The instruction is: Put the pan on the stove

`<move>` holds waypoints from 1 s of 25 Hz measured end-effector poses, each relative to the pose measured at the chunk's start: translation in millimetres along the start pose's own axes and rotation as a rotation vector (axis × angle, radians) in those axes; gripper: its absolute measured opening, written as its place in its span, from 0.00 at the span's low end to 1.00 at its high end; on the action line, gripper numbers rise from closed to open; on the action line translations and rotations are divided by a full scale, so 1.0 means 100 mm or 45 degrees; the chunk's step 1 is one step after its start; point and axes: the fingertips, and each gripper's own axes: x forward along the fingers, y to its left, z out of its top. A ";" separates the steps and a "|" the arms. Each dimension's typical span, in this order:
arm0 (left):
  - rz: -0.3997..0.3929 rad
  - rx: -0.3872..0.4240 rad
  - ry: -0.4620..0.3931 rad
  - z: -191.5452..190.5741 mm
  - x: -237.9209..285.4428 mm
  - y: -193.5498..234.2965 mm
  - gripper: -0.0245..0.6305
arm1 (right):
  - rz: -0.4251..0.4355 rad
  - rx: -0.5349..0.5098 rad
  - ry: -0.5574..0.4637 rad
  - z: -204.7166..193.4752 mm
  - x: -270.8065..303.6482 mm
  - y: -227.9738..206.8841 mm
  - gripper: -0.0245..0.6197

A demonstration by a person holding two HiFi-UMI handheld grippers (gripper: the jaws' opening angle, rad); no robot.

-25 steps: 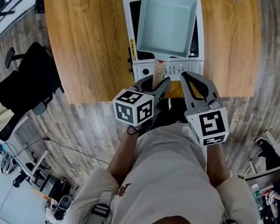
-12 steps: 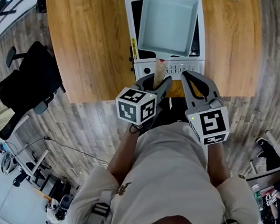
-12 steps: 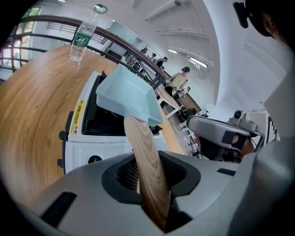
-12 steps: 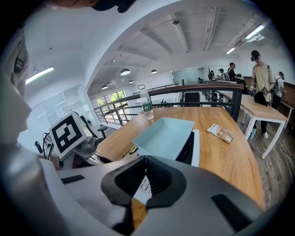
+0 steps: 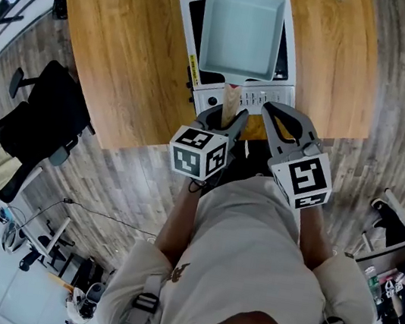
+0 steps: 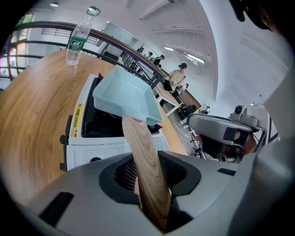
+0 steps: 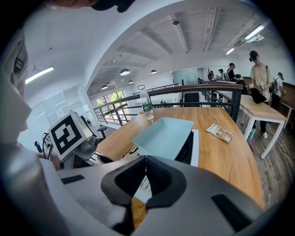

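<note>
Standing on the wide wooden table (image 5: 128,53), whose top shows a warm and smooth grain, the white box-shaped stove (image 5: 190,9) already carries the pan (image 5: 240,29). This pan is square and pale blue, with raised walls like a shallow tray, and it sits flat over the dark cooking plate, so I judge the main step as done. What is left seems to be only the release and the drawing back of the hand. The wooden handle (image 5: 231,99) of the pan, long, rounded and striped with grain, sticks out over the row of controls toward the person. The left gripper (image 5: 227,114), of matt grey plastic, has this handle between its jaws. They have just been opening, and the ribbed pads seem not to press on the wood. The right gripper (image 5: 268,108) hangs just beside it, with its jaws closed together on nothing.
</note>
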 end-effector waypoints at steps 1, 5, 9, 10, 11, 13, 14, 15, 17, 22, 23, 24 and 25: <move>0.005 0.009 0.000 0.00 0.00 0.00 0.24 | -0.001 0.002 0.002 -0.01 0.00 0.00 0.07; 0.033 0.041 -0.016 0.02 -0.01 0.01 0.29 | -0.001 0.002 -0.003 0.00 -0.01 0.01 0.07; 0.061 0.051 -0.038 0.05 -0.04 0.05 0.31 | 0.002 -0.003 -0.008 0.01 -0.02 0.02 0.07; 0.065 0.053 -0.038 0.05 -0.05 0.06 0.32 | 0.002 -0.003 -0.008 0.00 -0.02 0.03 0.07; 0.067 0.054 -0.038 0.05 -0.05 0.06 0.32 | 0.003 -0.003 -0.008 0.00 -0.02 0.03 0.07; 0.070 0.056 -0.043 0.07 -0.06 0.07 0.32 | 0.003 -0.007 -0.010 0.00 -0.02 0.02 0.07; 0.071 0.056 -0.045 0.07 -0.06 0.07 0.32 | 0.002 -0.011 -0.012 0.01 -0.02 0.02 0.07; 0.073 0.057 -0.046 0.08 -0.06 0.07 0.32 | 0.001 -0.013 -0.014 0.01 -0.03 0.02 0.07; 0.076 0.059 -0.048 0.09 -0.08 0.07 0.32 | -0.001 -0.012 -0.014 0.02 -0.04 0.02 0.07; 0.082 0.062 -0.051 0.11 -0.09 0.05 0.38 | -0.002 -0.025 -0.022 0.02 -0.07 0.03 0.07; 0.088 0.064 -0.054 0.12 -0.09 0.06 0.39 | -0.002 -0.027 -0.024 0.02 -0.07 0.03 0.07; 0.094 0.067 -0.057 0.12 -0.10 0.06 0.40 | -0.001 -0.028 -0.025 0.02 -0.07 0.03 0.07; 0.099 0.070 -0.061 0.13 -0.10 0.07 0.40 | -0.001 -0.028 -0.028 0.02 -0.08 0.03 0.07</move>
